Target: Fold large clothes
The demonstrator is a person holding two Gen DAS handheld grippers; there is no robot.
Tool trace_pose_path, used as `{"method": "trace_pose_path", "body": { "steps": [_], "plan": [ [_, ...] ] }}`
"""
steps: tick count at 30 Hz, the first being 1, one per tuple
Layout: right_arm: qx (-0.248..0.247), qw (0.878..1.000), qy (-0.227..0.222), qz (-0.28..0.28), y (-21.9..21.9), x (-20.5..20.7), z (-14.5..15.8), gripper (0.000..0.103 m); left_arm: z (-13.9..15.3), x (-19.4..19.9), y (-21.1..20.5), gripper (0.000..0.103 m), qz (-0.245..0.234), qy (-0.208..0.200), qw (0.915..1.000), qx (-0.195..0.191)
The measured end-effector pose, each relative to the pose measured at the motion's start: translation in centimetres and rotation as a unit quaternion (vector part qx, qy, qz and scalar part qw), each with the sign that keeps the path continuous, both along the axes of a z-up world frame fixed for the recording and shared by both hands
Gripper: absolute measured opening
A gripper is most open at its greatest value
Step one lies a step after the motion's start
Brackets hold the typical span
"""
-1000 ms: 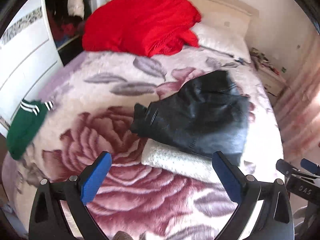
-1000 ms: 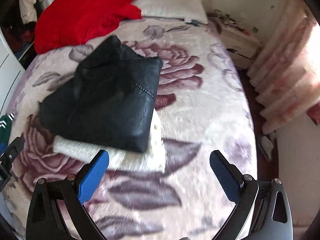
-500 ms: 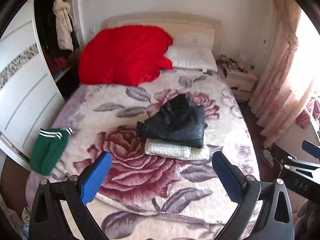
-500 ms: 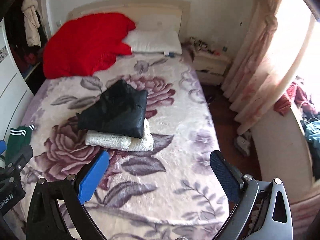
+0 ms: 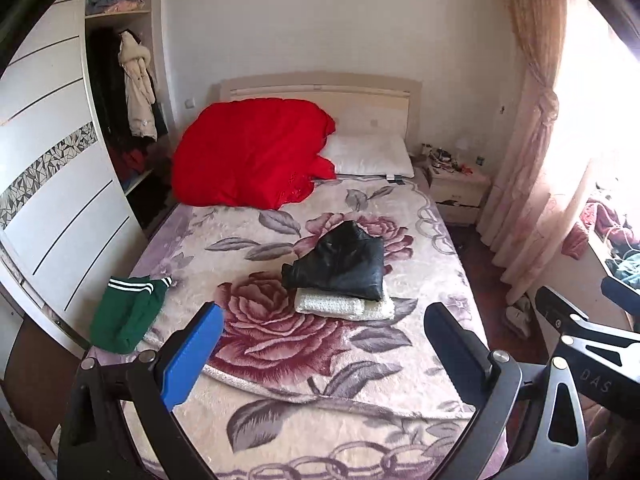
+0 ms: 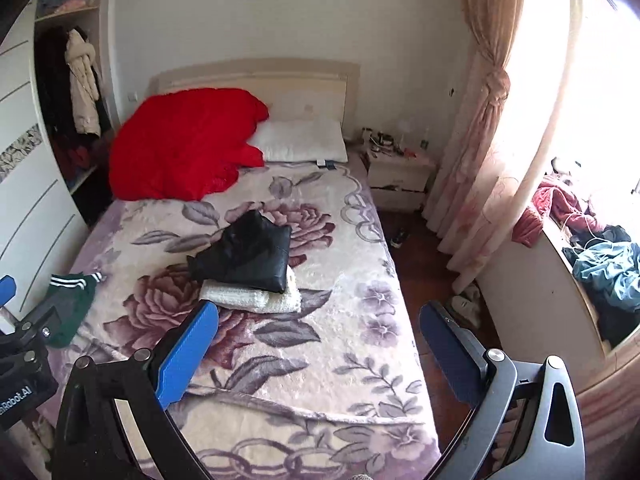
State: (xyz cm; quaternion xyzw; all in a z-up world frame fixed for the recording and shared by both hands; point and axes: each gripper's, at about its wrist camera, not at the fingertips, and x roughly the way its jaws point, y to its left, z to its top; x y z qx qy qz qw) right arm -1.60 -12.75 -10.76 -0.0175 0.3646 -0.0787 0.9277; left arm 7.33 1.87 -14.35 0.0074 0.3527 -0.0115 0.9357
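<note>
Bed (image 5: pixel 280 368) fills the frame, and a finished stack is seen at centre: black jacket (image 5: pixel 340 266) folded on top of a white knit (image 5: pixel 344 306). Folding of that pair looks done; the green garment (image 5: pixel 128 312) at lower left, crumpled by the edge, is judged next. Left gripper (image 5: pixel 320 344) and right gripper (image 6: pixel 318 342) are both spread wide, empty, held well short of any cloth.

A folded black leather jacket (image 5: pixel 340 264) lies atop a folded white knit (image 5: pixel 344 306) — a green garment (image 5: pixel 126 314) lies apart, crumpled.
</note>
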Motion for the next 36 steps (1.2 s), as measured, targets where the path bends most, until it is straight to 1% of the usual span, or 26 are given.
{"method": "trace_pose_path", "body": {
  "steps": [3, 6, 7, 9, 12, 15, 21, 26, 36],
  "plan": [
    [0.007, 1.000, -0.011, 0.008, 0.4, -3.1, 1.9, 0.102, 1.1, -1.4, 0.0, 0.102, -0.002, 0.000, 1.0000, 0.001],
    [0.020, 1.000, -0.017, 0.015, 0.7, -5.4, 3.6, 0.102, 2.1, -2.4, 0.3, 0.102, 0.008, 0.008, 0.9999, 0.009],
    [0.026, 0.999, -0.014, 0.021, 0.8, -5.8, 4.0, 0.102, 2.4, -2.5, 0.4, 0.102, 0.011, 0.015, 0.9998, 0.011],
    [0.040, 0.999, -0.002, 0.029, 0.9, -6.9, 5.0, 0.102, 3.1, -2.8, 0.6, 0.102, 0.013, 0.016, 0.9997, 0.015],
    [0.039, 0.999, -0.001, 0.035, 1.2, -7.7, 6.4, 0.103, 4.0, -3.1, 0.9, 0.102, 0.025, 0.006, 0.9996, 0.013],
    [0.019, 0.999, -0.014, 0.028, 1.7, -8.2, 7.8, 0.103, 4.6, -3.4, 1.1, 0.103, 0.030, -0.003, 0.9994, 0.014],
    [0.013, 0.999, -0.035, 0.033, 2.2, -9.1, 10.3, 0.103, 5.0, -3.9, 1.1, 0.103, 0.033, -0.015, 0.9992, 0.015],
    [0.006, 0.998, -0.041, 0.040, 2.5, -9.0, 11.4, 0.103, 5.2, -4.3, 1.0, 0.103, 0.033, -0.019, 0.9992, 0.011],
    [-0.003, 0.998, -0.049, 0.047, 2.6, -9.9, 12.3, 0.103, 5.4, -4.8, 0.9, 0.103, 0.035, -0.021, 0.9991, 0.009]
  ]
}}
